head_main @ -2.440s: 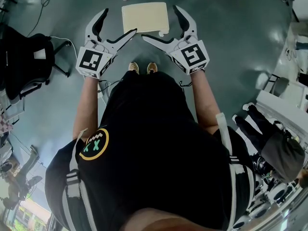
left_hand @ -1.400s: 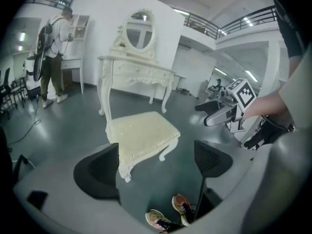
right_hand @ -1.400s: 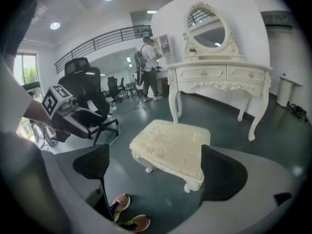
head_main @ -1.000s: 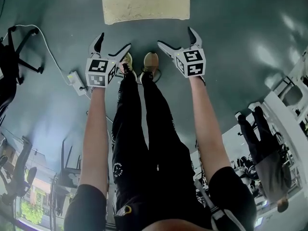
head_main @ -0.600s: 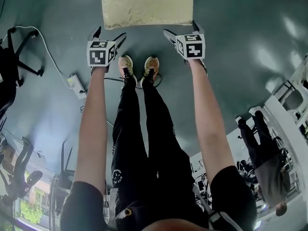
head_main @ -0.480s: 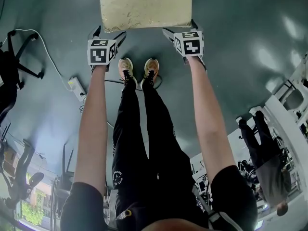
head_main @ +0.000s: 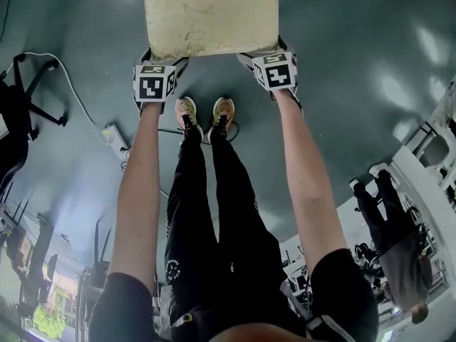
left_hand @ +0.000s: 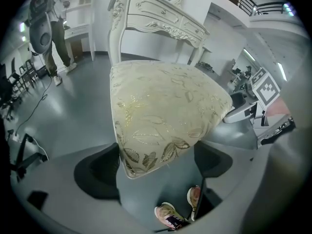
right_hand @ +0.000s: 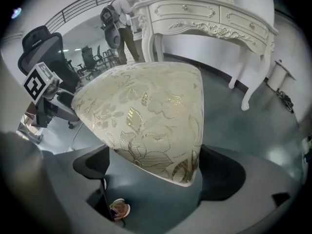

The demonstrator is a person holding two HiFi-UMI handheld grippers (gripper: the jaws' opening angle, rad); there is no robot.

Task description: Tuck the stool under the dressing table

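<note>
The stool has a cream cushion with a gold leaf pattern and stands on the grey floor just ahead of my feet. My left gripper is at its near left corner and my right gripper at its near right corner. In the left gripper view, the cushion corner lies between the wide-apart jaws of the left gripper. The right gripper likewise straddles a corner, open. The white carved dressing table stands beyond the stool.
A power strip with its cable lies on the floor to my left, near a black chair. White furniture and a bystander are at the right. Another person stands by the table's far end.
I have stepped closer to the stool. Both grippers moved forward from beside my feet until their open jaws came around the cushion's two near corners.
</note>
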